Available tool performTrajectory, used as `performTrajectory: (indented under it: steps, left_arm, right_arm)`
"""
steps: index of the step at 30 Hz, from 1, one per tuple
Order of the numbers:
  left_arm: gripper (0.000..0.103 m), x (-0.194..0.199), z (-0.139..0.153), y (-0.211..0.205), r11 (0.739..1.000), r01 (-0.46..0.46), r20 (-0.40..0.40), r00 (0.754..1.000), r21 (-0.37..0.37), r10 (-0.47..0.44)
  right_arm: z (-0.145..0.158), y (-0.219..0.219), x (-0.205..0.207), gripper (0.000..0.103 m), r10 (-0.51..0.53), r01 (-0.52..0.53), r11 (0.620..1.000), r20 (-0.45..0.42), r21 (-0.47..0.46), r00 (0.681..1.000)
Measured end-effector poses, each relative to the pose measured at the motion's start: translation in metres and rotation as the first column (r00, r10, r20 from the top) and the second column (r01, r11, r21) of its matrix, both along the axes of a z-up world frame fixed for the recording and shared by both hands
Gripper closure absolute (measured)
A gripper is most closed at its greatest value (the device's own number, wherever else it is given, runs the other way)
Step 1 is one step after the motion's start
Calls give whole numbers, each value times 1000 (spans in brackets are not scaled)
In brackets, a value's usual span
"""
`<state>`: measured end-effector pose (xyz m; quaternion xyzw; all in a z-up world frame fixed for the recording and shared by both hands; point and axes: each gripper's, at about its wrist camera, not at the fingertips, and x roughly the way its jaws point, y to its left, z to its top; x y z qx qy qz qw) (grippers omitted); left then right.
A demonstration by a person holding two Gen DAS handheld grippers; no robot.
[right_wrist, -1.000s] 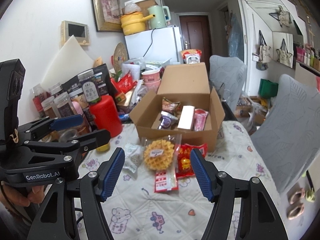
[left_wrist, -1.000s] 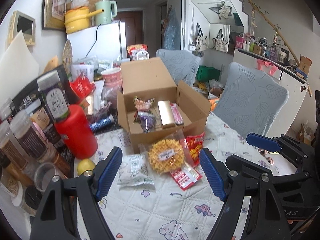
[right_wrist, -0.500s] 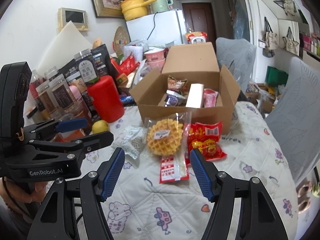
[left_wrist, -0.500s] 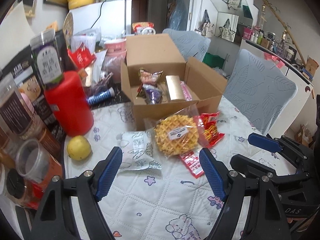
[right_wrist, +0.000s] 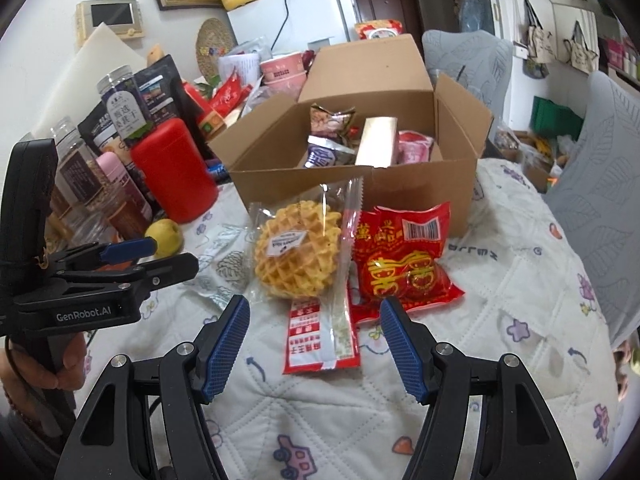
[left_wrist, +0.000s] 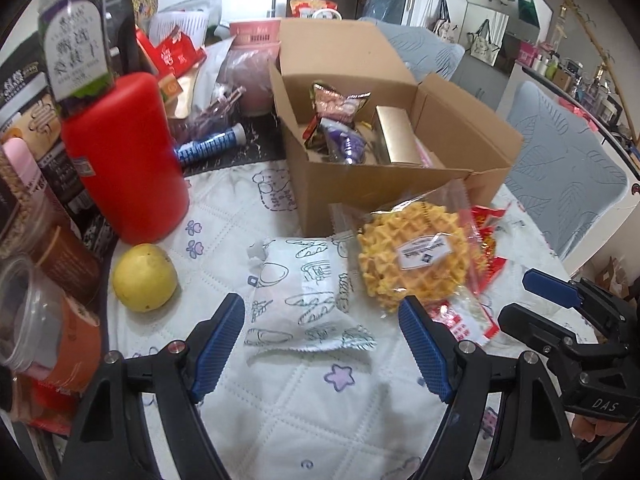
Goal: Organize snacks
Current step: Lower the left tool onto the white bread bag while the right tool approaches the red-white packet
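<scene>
An open cardboard box [left_wrist: 384, 184] [right_wrist: 416, 184] holds several snack packs and a gold box. In front of it on the quilted table lie a white bread-print packet [left_wrist: 304, 292] [right_wrist: 216, 268], a bagged waffle [left_wrist: 412, 256] [right_wrist: 298, 250], a red foil pack [right_wrist: 400, 264] [left_wrist: 486, 240] and a red-and-white strip packet [right_wrist: 320, 332]. My left gripper [left_wrist: 322, 348] is open and empty, just above the white packet. My right gripper [right_wrist: 314, 344] is open and empty, over the strip packet, below the waffle.
A red canister [left_wrist: 124, 156] [right_wrist: 174, 168], a yellow fruit [left_wrist: 144, 278] [right_wrist: 166, 234], jars and bags [right_wrist: 80, 168] crowd the table's left side. Grey chairs [left_wrist: 560, 176] [right_wrist: 600, 184] stand on the right. The left gripper's body [right_wrist: 80, 280] shows in the right wrist view.
Both grippers have moved forward and down toward the snacks on the table. Both stay open. The snacks have not moved.
</scene>
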<state>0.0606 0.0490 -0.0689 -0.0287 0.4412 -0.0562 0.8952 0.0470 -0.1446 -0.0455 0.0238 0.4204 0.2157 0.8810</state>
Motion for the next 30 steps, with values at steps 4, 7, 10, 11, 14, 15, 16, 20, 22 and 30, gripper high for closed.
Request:
performTrajectory:
  steps: [4, 7, 10, 11, 14, 15, 16, 20, 22, 30]
  left_arm:
    - [23, 16, -13, -1, 1000, 9, -32, 999, 11, -9]
    - [23, 26, -24, -1, 1000, 19, -60, 998, 21, -18]
    - [23, 32, -34, -2, 999, 22, -81, 997, 38, -19]
    - [23, 34, -37, -2, 999, 22, -89, 996, 43, -18]
    - [23, 40, -47, -1, 999, 30, -125, 992, 29, -26]
    - [23, 41, -49, 0, 999, 32, -132, 991, 23, -29]
    - [23, 42, -51, 1, 999, 32, -136, 990, 16, -29]
    - [23, 48, -56, 4, 999, 30, -152, 988, -13, -32]
    - [23, 49, -56, 5, 999, 31, -152, 988, -20, -34]
    - [29, 49, -58, 8, 998, 40, -134, 990, -48, -46]
  right_arm:
    - [-13, 5, 15, 35, 20, -21, 1000, -25, -22, 999]
    - [-19, 9, 21, 35, 33, -34, 999, -43, -39, 999]
    - [-27, 13, 25, 35, 46, -49, 997, -64, -55, 997]
    - [-30, 15, 27, 35, 42, -47, 997, -72, -65, 996]
    - [-38, 19, 28, 35, 39, -48, 995, -98, -87, 994]
    - [-41, 20, 28, 35, 42, -52, 995, -112, -88, 993]
    - [-44, 20, 29, 35, 43, -54, 995, -127, -84, 991]
    - [-51, 21, 28, 35, 20, -33, 996, -149, -84, 989]
    - [-52, 25, 28, 35, 12, -30, 992, -147, -120, 989]
    - [-57, 37, 20, 35, 9, -33, 980, -125, -197, 992]
